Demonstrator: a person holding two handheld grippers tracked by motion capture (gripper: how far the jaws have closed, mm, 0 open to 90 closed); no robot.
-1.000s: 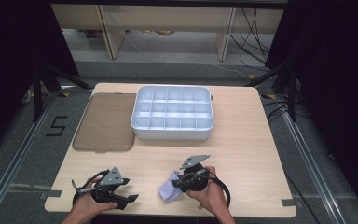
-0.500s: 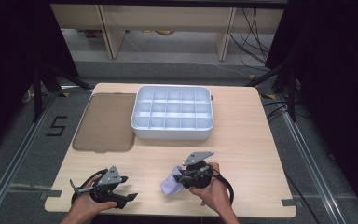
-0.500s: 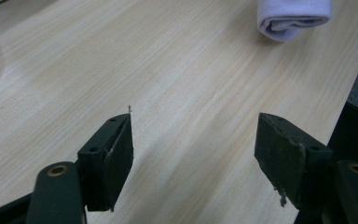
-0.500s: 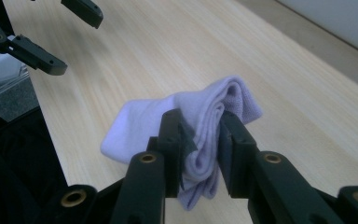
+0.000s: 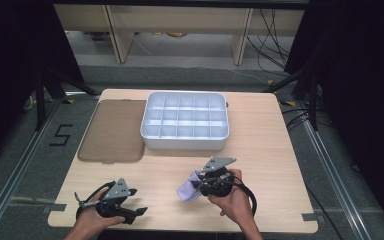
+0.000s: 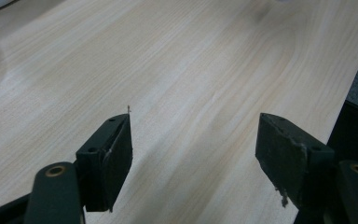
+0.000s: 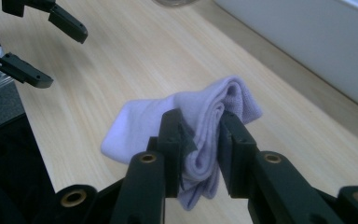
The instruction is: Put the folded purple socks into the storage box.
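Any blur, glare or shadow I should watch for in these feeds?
High view: sharp and evenly lit, dark surroundings. Left gripper view: soft shadow on the table between the open jaws, far corners blurred. Right gripper view: sock sharp, tray and left gripper behind slightly soft.

A light wooden tabletop (image 5: 260,130) is standing on a grey floor (image 5: 25,165) marked with dark tape. A white tray (image 5: 185,121) split into many small compartments is sitting on its far middle. A flat brown lid (image 5: 112,131) is lying just beside the tray, on its left, reaching the tabletop's left edge. Toward the near edge a folded lilac cloth (image 5: 188,188) is hanging over the wood, and whether it is touching the surface cannot be told.
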